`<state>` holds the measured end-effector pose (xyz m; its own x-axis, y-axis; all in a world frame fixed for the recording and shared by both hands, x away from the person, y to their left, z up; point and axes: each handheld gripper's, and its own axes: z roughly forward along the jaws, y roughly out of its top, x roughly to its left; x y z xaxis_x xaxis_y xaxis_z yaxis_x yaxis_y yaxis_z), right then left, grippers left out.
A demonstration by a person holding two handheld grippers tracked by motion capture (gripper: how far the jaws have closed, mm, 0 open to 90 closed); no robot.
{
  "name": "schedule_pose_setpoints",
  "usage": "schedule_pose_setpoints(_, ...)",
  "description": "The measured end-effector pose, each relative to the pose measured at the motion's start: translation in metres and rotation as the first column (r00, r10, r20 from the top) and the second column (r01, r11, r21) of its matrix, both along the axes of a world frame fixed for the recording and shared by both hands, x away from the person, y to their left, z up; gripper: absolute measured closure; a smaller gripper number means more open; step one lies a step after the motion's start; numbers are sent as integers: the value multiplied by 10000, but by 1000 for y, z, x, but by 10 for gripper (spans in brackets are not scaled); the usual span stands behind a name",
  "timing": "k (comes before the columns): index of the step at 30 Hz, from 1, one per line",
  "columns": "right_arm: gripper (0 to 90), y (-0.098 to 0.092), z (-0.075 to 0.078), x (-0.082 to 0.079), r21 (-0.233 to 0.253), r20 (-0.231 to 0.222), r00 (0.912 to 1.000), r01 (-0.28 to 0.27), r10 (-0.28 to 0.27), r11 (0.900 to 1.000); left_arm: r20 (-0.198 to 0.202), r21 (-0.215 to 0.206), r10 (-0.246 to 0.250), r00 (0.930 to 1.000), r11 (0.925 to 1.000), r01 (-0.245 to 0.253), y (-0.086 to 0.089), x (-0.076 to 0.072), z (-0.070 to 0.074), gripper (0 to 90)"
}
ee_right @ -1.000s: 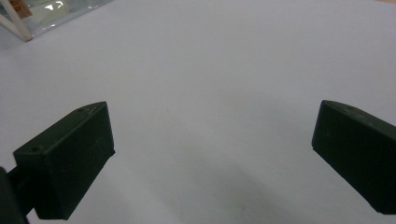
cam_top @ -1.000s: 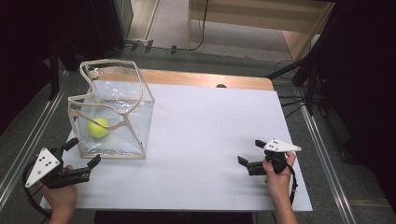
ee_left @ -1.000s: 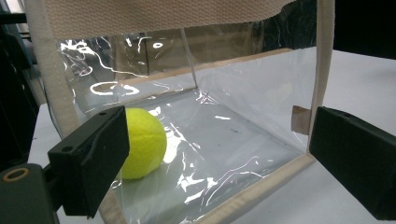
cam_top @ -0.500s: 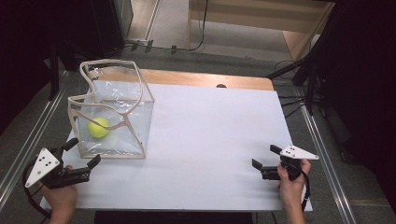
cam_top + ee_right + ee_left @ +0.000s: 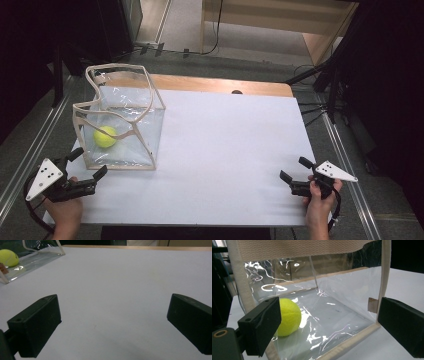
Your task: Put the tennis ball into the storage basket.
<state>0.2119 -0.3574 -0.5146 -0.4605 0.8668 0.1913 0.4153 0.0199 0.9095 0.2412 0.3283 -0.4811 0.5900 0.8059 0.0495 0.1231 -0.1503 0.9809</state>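
A clear plastic bag (image 5: 146, 131) with beige trim stands open-topped on the left of the white table (image 5: 225, 145). A yellow tennis ball (image 5: 105, 136) lies inside it. My left gripper (image 5: 90, 161) is open just in front of the bag's near wall, close to the near left corner. In the left gripper view the ball (image 5: 288, 316) sits behind the clear wall (image 5: 352, 290), between my wide-apart jaws (image 5: 329, 325). My right gripper (image 5: 294, 168) is open and holds nothing, low over the table's near right corner. The right gripper view has bare tabletop between its jaws (image 5: 113, 322), with the ball (image 5: 8, 257) far off.
A wooden strip (image 5: 210, 85) runs along the table's far edge. Cables and dark stands (image 5: 325, 80) are on the floor to the right, and metal rails (image 5: 30, 150) run along the left side. The near table edge lies just behind both hands.
My right gripper has moved to the right and toward the near edge of the table, still open. The left gripper, the bag and the ball have stayed where they were.
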Motion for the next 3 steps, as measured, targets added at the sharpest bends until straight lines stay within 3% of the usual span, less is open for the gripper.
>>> schedule_pose_setpoints(3, 0, 2, -2, 2, -97, -244, 9995, 178, -181, 9998, 5, -13, -4, 10000, 10000, 4, 0, 0, 0, 54)
